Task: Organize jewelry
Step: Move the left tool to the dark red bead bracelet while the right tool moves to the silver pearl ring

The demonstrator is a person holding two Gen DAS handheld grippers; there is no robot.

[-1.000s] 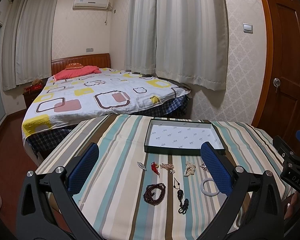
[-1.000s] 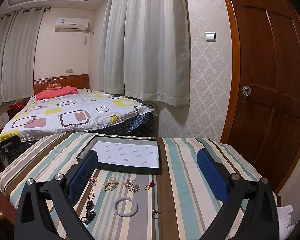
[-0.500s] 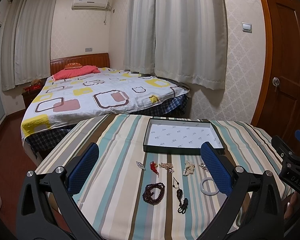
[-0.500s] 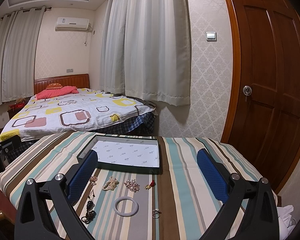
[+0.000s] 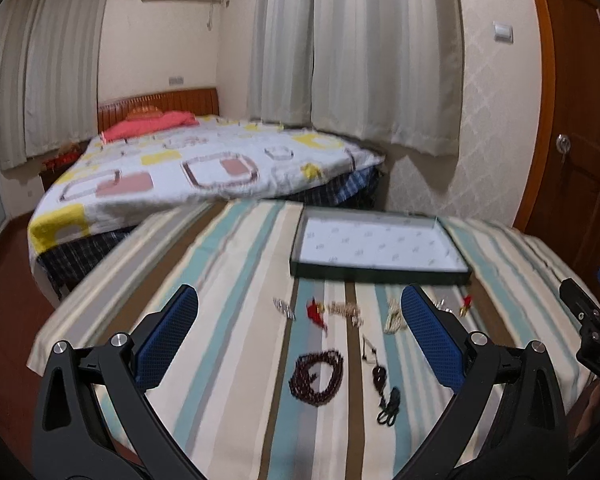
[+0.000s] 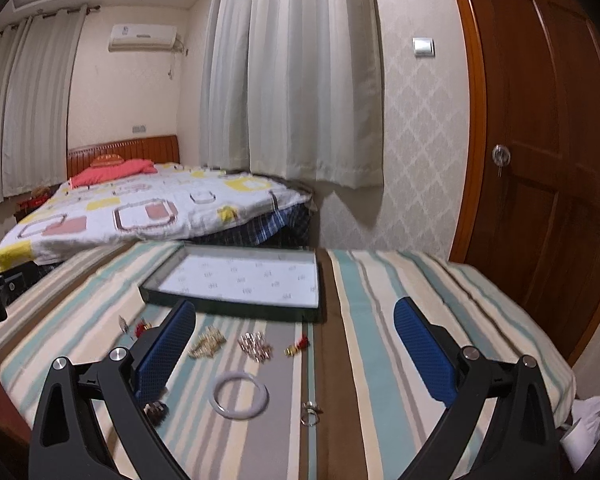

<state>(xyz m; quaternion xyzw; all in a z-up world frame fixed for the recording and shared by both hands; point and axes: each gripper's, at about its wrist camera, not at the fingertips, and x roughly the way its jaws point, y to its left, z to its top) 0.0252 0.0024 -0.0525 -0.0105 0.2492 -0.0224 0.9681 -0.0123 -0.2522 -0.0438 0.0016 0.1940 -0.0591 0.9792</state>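
Observation:
Jewelry lies on a striped tablecloth (image 5: 228, 320) in front of a dark tray with a white lining (image 5: 380, 242), which also shows in the right wrist view (image 6: 240, 278). In the left wrist view I see a dark red bead bracelet (image 5: 317, 372), a black pendant cord (image 5: 382, 384), a red charm (image 5: 315, 312) and small gold pieces (image 5: 346, 311). The right wrist view shows a white bangle (image 6: 241, 396), a ring (image 6: 311, 413), gold clusters (image 6: 208, 346) and a red earring (image 6: 297, 347). My left gripper (image 5: 300, 340) and right gripper (image 6: 296, 348) are both open and empty above the table.
A bed (image 5: 204, 168) stands behind the table. Curtains (image 6: 296, 72) and a wooden door (image 6: 548, 168) are at the right. The table's right edge drops off near a white cloth (image 6: 584, 420). The right gripper's body (image 5: 592, 328) shows at the left view's right edge.
Both grippers have moved forward and down toward the jewelry; the table fills more of both views, and the frames are motion-blurred. Nothing was picked up.

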